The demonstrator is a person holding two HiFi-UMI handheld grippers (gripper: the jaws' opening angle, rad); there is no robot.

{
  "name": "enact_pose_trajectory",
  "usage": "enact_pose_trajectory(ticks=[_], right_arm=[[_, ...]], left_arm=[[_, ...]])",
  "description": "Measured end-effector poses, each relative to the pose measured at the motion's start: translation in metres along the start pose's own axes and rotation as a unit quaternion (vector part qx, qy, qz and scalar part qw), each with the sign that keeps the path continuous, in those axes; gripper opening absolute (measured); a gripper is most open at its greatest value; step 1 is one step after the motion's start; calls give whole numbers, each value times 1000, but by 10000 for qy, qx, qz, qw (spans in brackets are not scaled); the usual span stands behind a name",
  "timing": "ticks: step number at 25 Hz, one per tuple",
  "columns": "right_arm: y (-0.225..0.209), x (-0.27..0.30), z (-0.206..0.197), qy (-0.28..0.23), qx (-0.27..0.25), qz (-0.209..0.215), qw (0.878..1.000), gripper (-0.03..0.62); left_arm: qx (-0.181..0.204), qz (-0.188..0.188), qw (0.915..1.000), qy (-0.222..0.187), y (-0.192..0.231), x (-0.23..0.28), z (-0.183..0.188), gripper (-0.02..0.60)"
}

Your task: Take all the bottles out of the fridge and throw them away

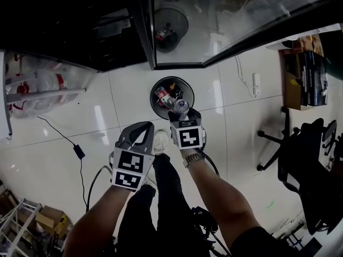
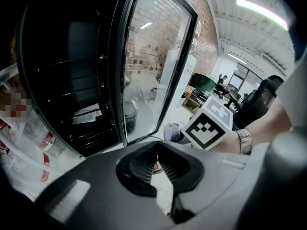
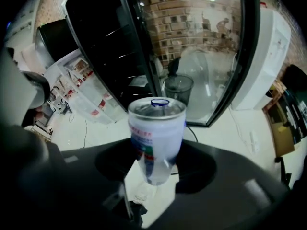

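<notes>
In front of us stands the black fridge [image 1: 80, 25] with its glass door [image 1: 214, 20] swung wide open. Below it is the white tiled floor [image 1: 123, 95]. On the floor, just past our feet, sits a round black trash bin [image 1: 151, 98], and some things already lie in it.

Our right tool [image 1: 181, 114] points down and grips a clear plastic bottle [image 1: 179, 106] with a white label. The bottle hangs above the near edge of the bin, not in it yet. Our left tool [image 1: 140, 134] is beside the right one, lower in the head view. Its jaws are together and there is nothing in them.

We think the step now is dropping this bottle in the bin. To do it well, we should bring the bottle over the middle of the bin, not the rim. Then we go lower so it has a short fall. We open the jaws wide and all at once, so the bottle does not catch. It is light and could bounce out, so we stay close. We keep the left tool out of the way.
</notes>
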State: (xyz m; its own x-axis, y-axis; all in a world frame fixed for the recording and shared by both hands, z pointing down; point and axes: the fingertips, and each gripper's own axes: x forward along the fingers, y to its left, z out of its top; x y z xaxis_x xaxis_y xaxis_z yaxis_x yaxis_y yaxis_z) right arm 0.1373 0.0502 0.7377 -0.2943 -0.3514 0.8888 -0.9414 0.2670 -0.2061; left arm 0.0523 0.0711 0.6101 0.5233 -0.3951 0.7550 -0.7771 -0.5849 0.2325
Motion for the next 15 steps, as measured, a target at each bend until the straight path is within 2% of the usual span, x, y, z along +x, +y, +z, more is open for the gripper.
enact_pose_trajectory(ticks=[8, 15], right_arm=[[-22, 11, 1, -1, 46, -243, 9997, 259], [-19, 7, -1, -32, 48, -181, 9998, 258]], left_arm=[[-26, -24, 9999, 111, 1, 10, -10, 3], [4, -54, 9999, 98, 0, 13, -3, 3]])
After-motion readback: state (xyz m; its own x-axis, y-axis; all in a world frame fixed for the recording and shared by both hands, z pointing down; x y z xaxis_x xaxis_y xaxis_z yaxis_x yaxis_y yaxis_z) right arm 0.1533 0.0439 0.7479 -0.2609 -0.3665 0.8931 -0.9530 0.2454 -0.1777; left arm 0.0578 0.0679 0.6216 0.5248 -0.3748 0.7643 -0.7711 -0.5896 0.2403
